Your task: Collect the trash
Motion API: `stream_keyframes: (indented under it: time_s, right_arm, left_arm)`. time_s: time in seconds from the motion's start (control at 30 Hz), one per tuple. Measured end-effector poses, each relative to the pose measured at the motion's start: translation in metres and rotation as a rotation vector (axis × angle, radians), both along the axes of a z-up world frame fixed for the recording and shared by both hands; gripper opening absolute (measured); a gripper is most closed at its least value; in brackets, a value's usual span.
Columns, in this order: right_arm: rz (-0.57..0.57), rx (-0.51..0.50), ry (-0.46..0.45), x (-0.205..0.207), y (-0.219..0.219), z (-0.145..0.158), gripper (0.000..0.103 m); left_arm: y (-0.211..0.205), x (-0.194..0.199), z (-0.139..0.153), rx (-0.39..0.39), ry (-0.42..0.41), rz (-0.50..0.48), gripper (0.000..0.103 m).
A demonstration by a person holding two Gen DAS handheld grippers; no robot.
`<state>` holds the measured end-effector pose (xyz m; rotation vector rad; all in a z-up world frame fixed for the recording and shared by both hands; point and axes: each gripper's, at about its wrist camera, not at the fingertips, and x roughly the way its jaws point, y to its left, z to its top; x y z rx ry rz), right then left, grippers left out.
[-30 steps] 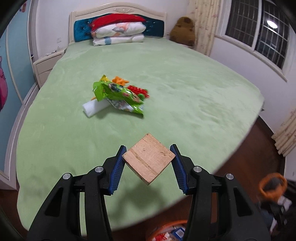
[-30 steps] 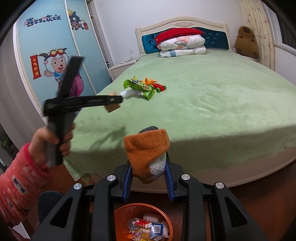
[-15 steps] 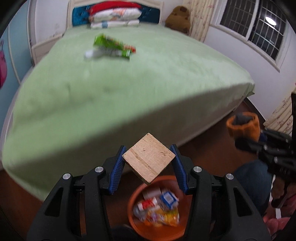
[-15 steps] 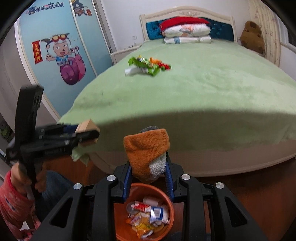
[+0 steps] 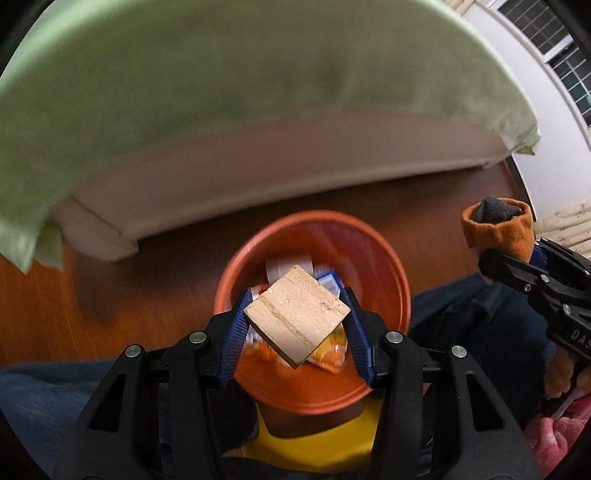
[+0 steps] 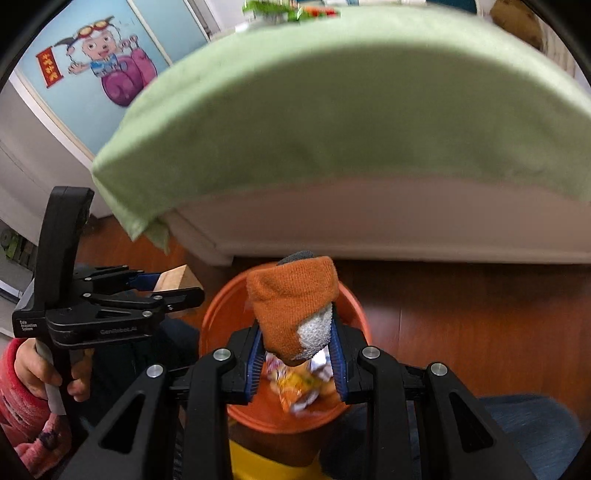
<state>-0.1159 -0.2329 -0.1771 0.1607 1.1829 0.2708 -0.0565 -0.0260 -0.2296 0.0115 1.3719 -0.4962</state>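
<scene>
My left gripper is shut on a square wooden block and holds it directly above the orange bin, which has wrappers inside. My right gripper is shut on an orange sock with a white patch, also held over the orange bin. The left gripper with the wooden block shows at the left of the right wrist view; the right gripper with the sock shows at the right of the left wrist view. More wrappers lie far off on the bed.
The green-covered bed and its pale frame stand just beyond the bin. The floor is dark wood. The bin rests on something yellow. A cartoon wardrobe door is at the left.
Both grippers have swung down from the bed to over the orange bin, which now fills the middle of both views. Both still hold their objects.
</scene>
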Motion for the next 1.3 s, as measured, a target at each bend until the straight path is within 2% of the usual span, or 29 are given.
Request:
stream_keyframes:
  time_s: [0.27, 0.43, 0.53, 0.63, 0.67, 0.7, 0.77, 0.83, 0.9, 1.3]
  right_arm:
    - [0.022, 0.002, 0.162, -0.002, 0.009, -0.045, 0.031]
    - [0.031, -0.016, 0.216, -0.001, 0.016, -0.062, 0.032]
    - [0.037, -0.021, 0.221, 0.001, 0.02, -0.064, 0.033]
    - [0.036, -0.024, 0.219, 0.002, 0.019, -0.066, 0.041]
    - [0.035, -0.032, 0.216, 0.002, 0.019, -0.065, 0.046]
    - [0.034, -0.034, 0.21, 0.003, 0.02, -0.065, 0.054]
    - [0.032, -0.041, 0.194, 0.003, 0.022, -0.063, 0.06]
    - [0.027, -0.048, 0.176, 0.004, 0.022, -0.06, 0.064]
    - [0.021, -0.047, 0.171, 0.004, 0.021, -0.06, 0.065]
    - [0.008, -0.046, 0.167, 0.001, 0.015, -0.059, 0.067]
  left_arm:
    - [-0.004, -0.018, -0.042, 0.074, 0.126, 0.014, 0.048]
    - [-0.007, -0.027, -0.052, 0.093, 0.15, -0.004, 0.048]
    - [-0.008, -0.027, -0.053, 0.093, 0.164, -0.007, 0.048]
    - [-0.009, -0.026, -0.055, 0.102, 0.169, -0.003, 0.049]
    - [-0.008, -0.026, -0.055, 0.103, 0.171, 0.0, 0.052]
    - [-0.008, -0.025, -0.055, 0.105, 0.173, 0.004, 0.061]
    - [-0.006, -0.025, -0.056, 0.107, 0.169, 0.016, 0.069]
    - [-0.005, -0.024, -0.056, 0.111, 0.164, 0.021, 0.072]
    - [-0.004, -0.023, -0.056, 0.115, 0.164, 0.03, 0.076]
    - [-0.003, -0.023, -0.056, 0.113, 0.165, 0.032, 0.077]
